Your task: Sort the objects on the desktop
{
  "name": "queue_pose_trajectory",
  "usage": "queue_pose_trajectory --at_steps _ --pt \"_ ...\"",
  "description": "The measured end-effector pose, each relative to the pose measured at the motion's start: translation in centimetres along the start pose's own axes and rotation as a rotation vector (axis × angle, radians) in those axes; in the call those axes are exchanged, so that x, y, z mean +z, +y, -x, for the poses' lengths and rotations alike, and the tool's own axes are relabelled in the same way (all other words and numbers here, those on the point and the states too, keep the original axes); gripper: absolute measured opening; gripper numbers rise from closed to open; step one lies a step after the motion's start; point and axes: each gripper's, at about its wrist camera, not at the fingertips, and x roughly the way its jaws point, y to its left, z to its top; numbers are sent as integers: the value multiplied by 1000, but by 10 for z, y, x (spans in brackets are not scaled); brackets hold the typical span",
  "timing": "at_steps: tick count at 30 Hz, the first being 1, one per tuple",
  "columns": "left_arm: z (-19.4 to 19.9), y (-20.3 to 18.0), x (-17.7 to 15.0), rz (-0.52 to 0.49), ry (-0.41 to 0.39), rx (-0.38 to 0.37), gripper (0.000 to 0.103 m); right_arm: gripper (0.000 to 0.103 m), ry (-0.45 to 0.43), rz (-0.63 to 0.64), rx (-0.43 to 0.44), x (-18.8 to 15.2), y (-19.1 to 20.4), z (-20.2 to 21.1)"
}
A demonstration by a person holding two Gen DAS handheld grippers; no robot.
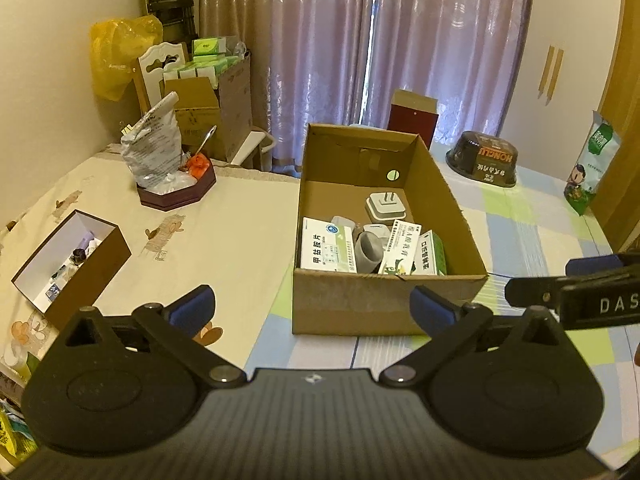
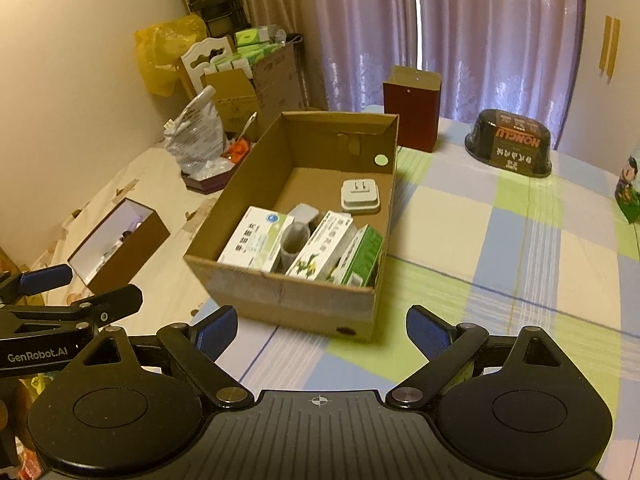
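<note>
Grippers come first: the left gripper (image 1: 312, 308) is spread wide with nothing between its blue pads, and the right gripper (image 2: 322, 330) is spread in the same way and also carries nothing. Both hover above the near edge of the table (image 2: 500, 240), just in front of the cardboard box (image 1: 360, 300).

Inside this box, at its near end, stand three medicine cartons; the largest is the white carton (image 1: 326, 250). A grey cup (image 1: 368, 252) sits between the cartons, and a white plug adapter (image 1: 386, 208) lies further back on the box floor. To the left, well apart, is a smaller brown box (image 1: 86, 276) with some small items in it. Around them stand a dark hexagonal tray (image 1: 176, 196), a red box (image 2: 412, 112), a black lidded container (image 2: 512, 146) and a green packet (image 1: 592, 168).

As I judge it, this scene fits two stages: goods already gathered into the boxes with both tools pulled away, or a pause before another item is fetched. The pictures do not settle which one, so I name no next move.

Contents of the smaller box are too small to identify. Carton labels are hard to read, and the green packet is cut by the frame edge.
</note>
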Motion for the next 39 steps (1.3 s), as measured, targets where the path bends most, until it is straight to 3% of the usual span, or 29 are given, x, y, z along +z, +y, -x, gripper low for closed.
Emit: queue_pose_trajectory --at_steps 12,21,39 --pt "20 -4 -19 21 45 1 102 94 -7 -28 -7 -29 7 27" --pt "25 -5 -24 37 70 4 102 94 -12 -30 -11 -32 10 35" --pt "13 -14 -18 -23 85 41 102 94 -5 -41 -13 -28 6 31"
